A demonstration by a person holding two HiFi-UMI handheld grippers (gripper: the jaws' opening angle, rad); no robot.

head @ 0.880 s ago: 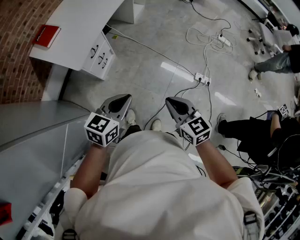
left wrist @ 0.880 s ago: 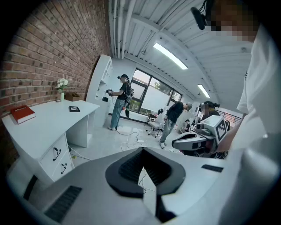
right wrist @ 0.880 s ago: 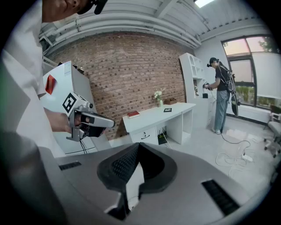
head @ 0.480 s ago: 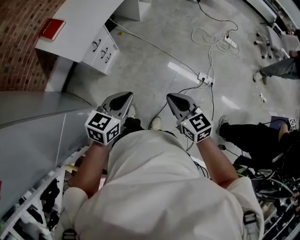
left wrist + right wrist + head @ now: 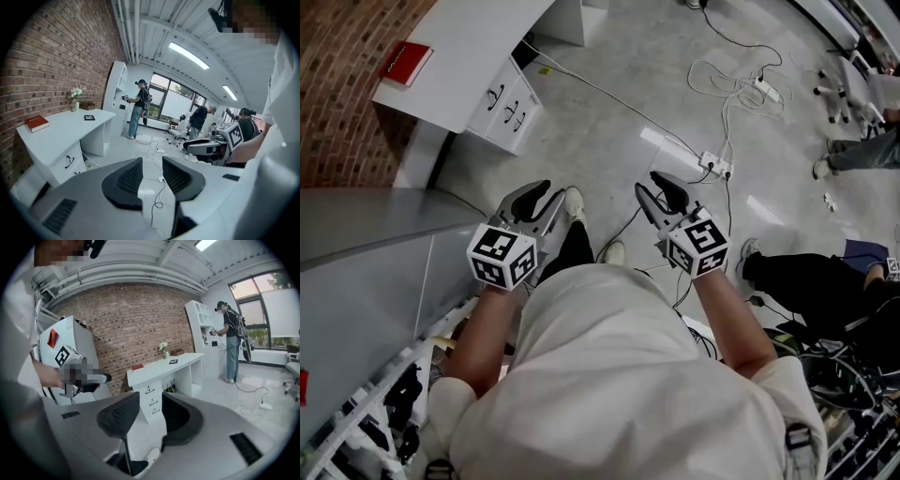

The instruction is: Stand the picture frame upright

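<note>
White shirt point(image 5: 609, 375); grey left tongs point(image 5: 553, 189), right tongs point(image 5: 648, 181); black ribbed pads point(image 5: 129, 177); marker cubes point(image 5: 502, 255)

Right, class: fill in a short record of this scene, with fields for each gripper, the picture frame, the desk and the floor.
left gripper: jaws apart, nothing between them
right gripper: jaws apart, nothing between them
picture frame: lying flat on the desk, far from both grippers
desk: white, against the brick wall; also holds a red book and a vase of flowers
floor: cables and a power strip
</note>
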